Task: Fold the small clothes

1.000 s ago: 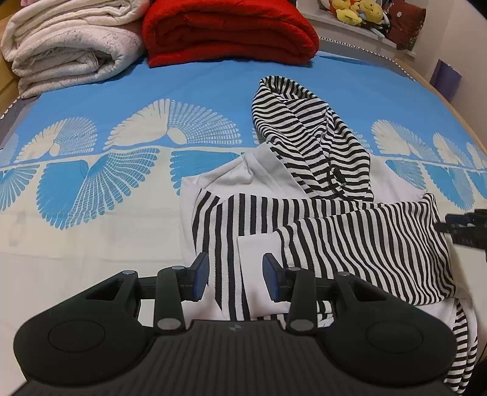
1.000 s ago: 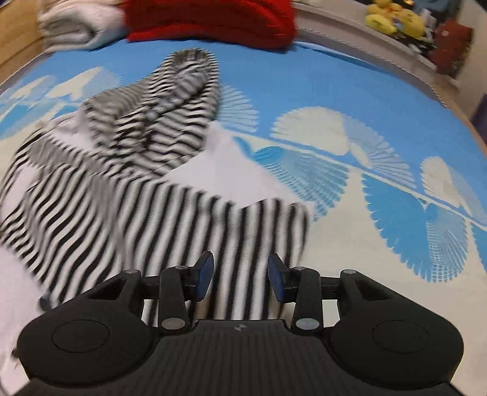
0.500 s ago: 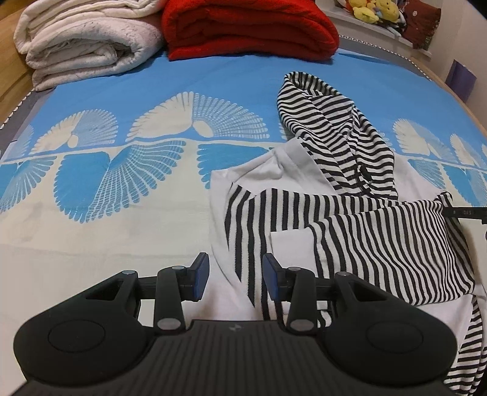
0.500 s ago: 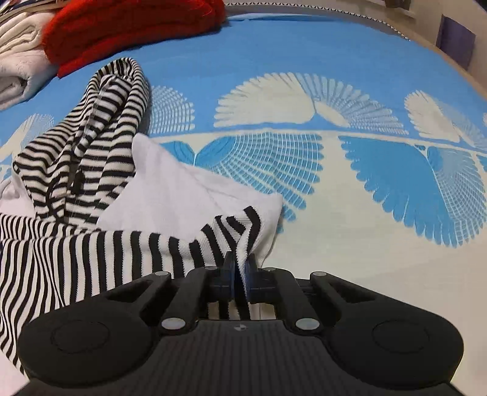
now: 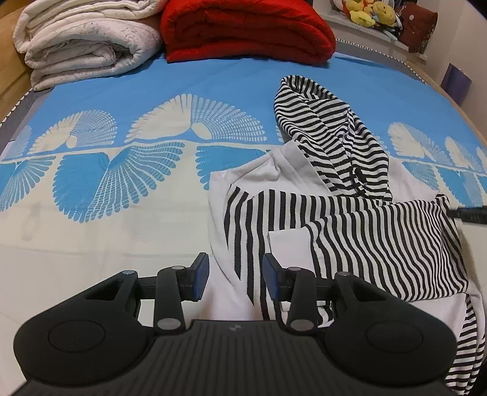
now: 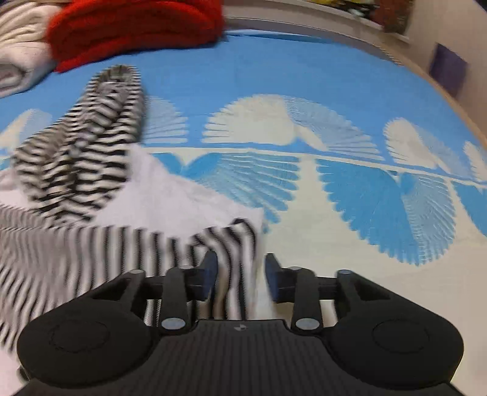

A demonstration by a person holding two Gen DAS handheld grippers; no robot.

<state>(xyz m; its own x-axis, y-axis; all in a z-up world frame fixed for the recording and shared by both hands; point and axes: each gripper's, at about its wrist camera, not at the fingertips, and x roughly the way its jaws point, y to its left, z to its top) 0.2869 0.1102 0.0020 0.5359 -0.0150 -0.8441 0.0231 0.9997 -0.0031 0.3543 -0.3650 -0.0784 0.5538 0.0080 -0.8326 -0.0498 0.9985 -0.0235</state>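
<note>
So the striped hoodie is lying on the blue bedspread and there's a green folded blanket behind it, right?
Not quite. The folded blanket behind the striped hoodie is red, not green, as the left wrist view shows. The hoodie does lie on the blue bedspread.

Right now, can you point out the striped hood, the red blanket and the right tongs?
striped hood [image 5: 322, 121], left wrist view, on its middle stripes.
red blanket [image 5: 246, 30], left wrist view, on its folded front.
right tongs [image 6: 240, 275], right wrist view, midway between the fingertips.
</note>
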